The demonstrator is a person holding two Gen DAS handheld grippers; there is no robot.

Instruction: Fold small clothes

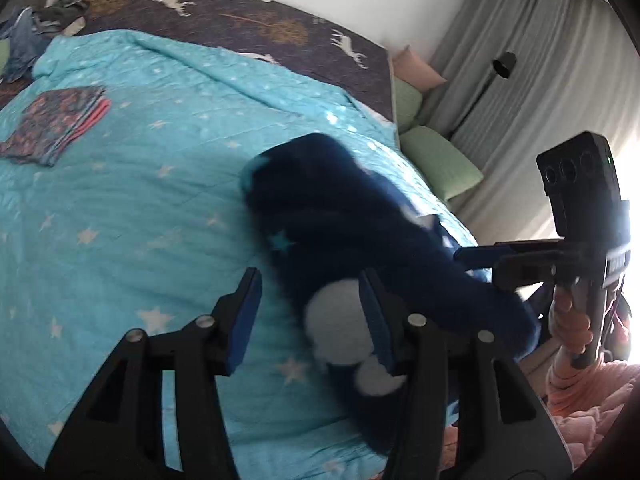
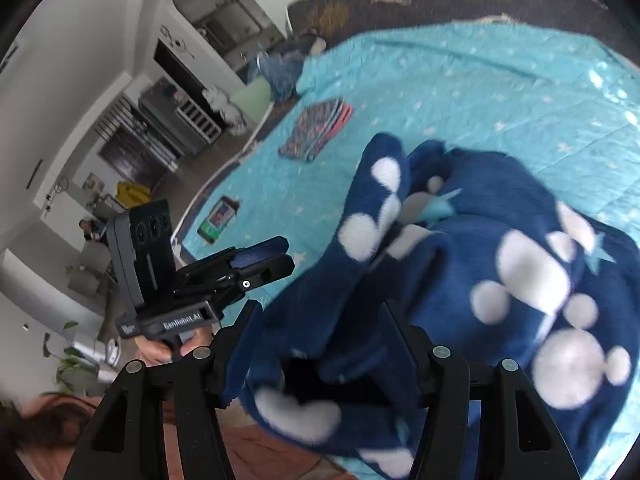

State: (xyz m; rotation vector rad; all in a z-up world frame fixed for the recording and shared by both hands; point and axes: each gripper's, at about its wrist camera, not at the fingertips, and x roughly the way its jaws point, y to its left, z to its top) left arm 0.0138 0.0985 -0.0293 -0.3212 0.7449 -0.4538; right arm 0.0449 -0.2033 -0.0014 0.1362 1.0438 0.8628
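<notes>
A navy fleece garment with white mouse-head spots lies bunched on the turquoise star-print blanket, blurred by motion. In the left wrist view the garment rises in a dark fold toward the right gripper, whose fingers reach into its edge. My left gripper is open, its right finger against the cloth, nothing between the jaws. In the right wrist view my right gripper has the garment draped over and between its fingers; the left gripper hovers just left of the cloth.
A folded patterned garment stack lies at the blanket's far left, also in the right wrist view. A phone lies near the bed edge. Loose clothes sit at the far corner. Green pillows lie beside the bed.
</notes>
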